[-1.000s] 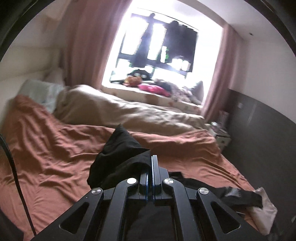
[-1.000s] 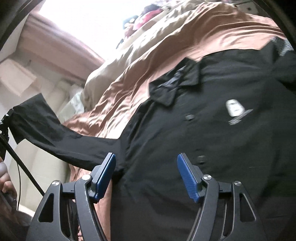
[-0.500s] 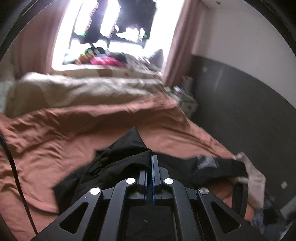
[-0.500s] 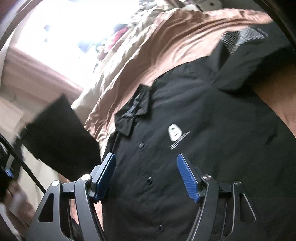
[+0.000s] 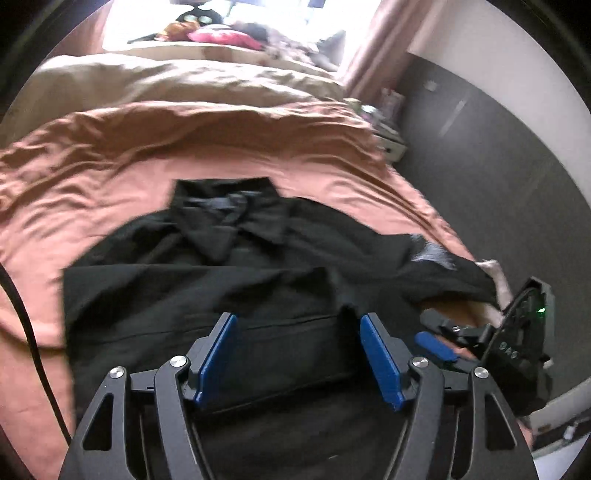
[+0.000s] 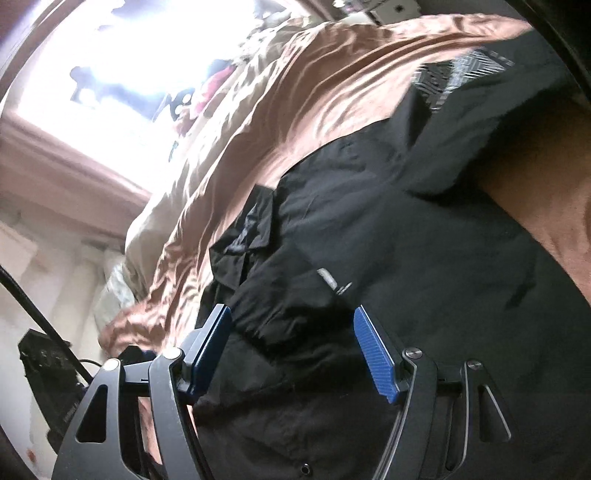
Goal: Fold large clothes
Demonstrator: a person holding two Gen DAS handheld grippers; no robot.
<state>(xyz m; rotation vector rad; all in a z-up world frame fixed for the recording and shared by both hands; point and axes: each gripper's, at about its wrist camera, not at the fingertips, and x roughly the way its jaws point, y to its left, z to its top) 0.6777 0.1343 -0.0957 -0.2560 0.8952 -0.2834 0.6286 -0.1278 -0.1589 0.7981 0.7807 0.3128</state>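
black shirt [image 5: 229, 295] lies spread on the rust-orange bed sheet [image 5: 92, 177], collar toward 12 o'clock. left gripper [image 5: 297, 354] hovers over it, jaws opening, nothing pinched. right gripper [image 6: 291, 354], at 3 o'clock in the left view, is released above the shirt front.

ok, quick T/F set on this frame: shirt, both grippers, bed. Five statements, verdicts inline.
1. The black shirt lies collar-up on the rust-brown bedsheet. True.
2. The left gripper is clamped on a sleeve. False: its jaws are opening, pads apart, nothing pinched.
3. The right gripper is open above the shirt. True.
4. The left sleeve is folded across the shirt's front. True.
5. The shirt's collar points away from the window. False: it points toward the window and the beige duvet.
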